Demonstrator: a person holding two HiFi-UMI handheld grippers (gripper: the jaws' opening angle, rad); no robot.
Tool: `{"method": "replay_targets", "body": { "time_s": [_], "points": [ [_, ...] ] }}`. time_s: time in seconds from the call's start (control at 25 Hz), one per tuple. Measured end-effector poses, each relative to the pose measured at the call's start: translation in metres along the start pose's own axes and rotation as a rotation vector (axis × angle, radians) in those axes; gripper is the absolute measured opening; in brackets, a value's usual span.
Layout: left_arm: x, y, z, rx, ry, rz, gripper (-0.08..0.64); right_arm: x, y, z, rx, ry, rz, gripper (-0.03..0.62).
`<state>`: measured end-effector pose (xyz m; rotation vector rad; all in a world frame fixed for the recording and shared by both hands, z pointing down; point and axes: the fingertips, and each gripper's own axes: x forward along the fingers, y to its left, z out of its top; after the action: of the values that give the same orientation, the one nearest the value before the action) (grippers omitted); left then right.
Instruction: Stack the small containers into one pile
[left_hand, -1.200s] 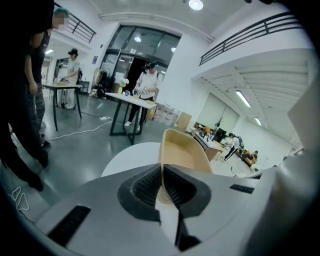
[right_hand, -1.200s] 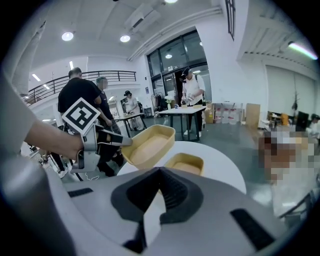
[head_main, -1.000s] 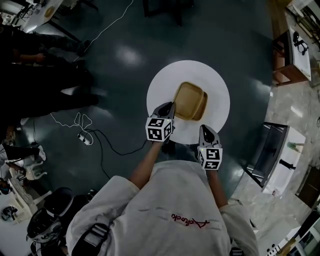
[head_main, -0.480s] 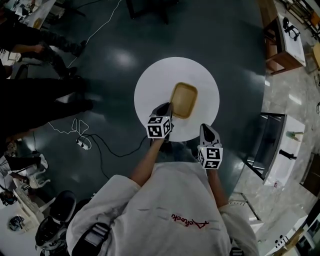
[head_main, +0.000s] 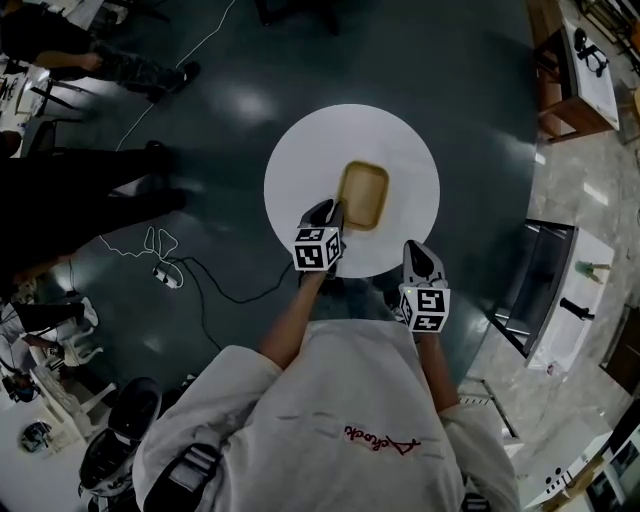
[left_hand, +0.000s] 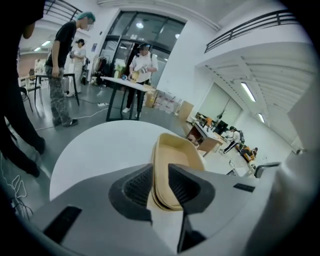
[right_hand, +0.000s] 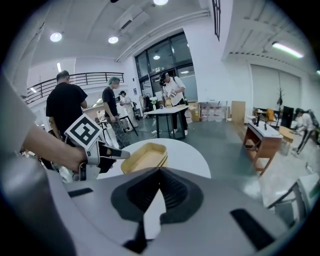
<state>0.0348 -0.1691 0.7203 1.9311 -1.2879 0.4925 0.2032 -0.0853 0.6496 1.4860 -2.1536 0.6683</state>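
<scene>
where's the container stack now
Head view: the stack of tan containers sits at the middle of the round white table, its near rim between the jaws of the left gripper, which have just been opening.

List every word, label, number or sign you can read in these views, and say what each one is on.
Red script on the back of the white coat: one cursive word, upside down, too stylised to read.
Left marker cube and right marker cube: black-and-white square patterns, no letters.
Stacked tan containers: no label visible.
Background: nothing legible.
</scene>
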Motion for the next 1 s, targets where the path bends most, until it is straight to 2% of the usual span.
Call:
{"method": "replay_targets", "body": {
  "time_s": [0.04,0.12,0.44,0.56,0.6,0.76,1.0],
  "points": [
    [0.0,-0.002,0.001,0.009,0.0,-0.008,0.097,0.001,-0.001,0.0,-0.001,0.0,0.003,0.02],
    [-0.002,-0.004,0.004,0.029,-0.005,-0.014,0.12,0.002,0.0,0.0,-0.002,0.0,0.008,0.02],
    [-0.016,-0.001,0.028,0.123,-0.073,-0.001,0.118,0.015,0.007,0.01,-0.01,-0.016,0.028,0.02],
    [-0.022,-0.004,0.037,0.147,-0.095,-0.016,0.09,0.017,0.008,0.016,-0.012,-0.03,0.028,0.02],
    [-0.025,-0.007,0.04,0.156,-0.102,-0.028,0.063,0.017,0.007,0.018,-0.013,-0.036,0.027,0.02],
    [-0.04,-0.028,0.056,0.204,-0.159,-0.091,0.025,0.013,0.002,0.028,-0.011,-0.068,0.02,0.02],
    [-0.078,-0.064,0.09,0.34,-0.275,-0.17,0.009,0.009,-0.002,0.054,-0.019,-0.124,0.023,0.02]
  ]
}}
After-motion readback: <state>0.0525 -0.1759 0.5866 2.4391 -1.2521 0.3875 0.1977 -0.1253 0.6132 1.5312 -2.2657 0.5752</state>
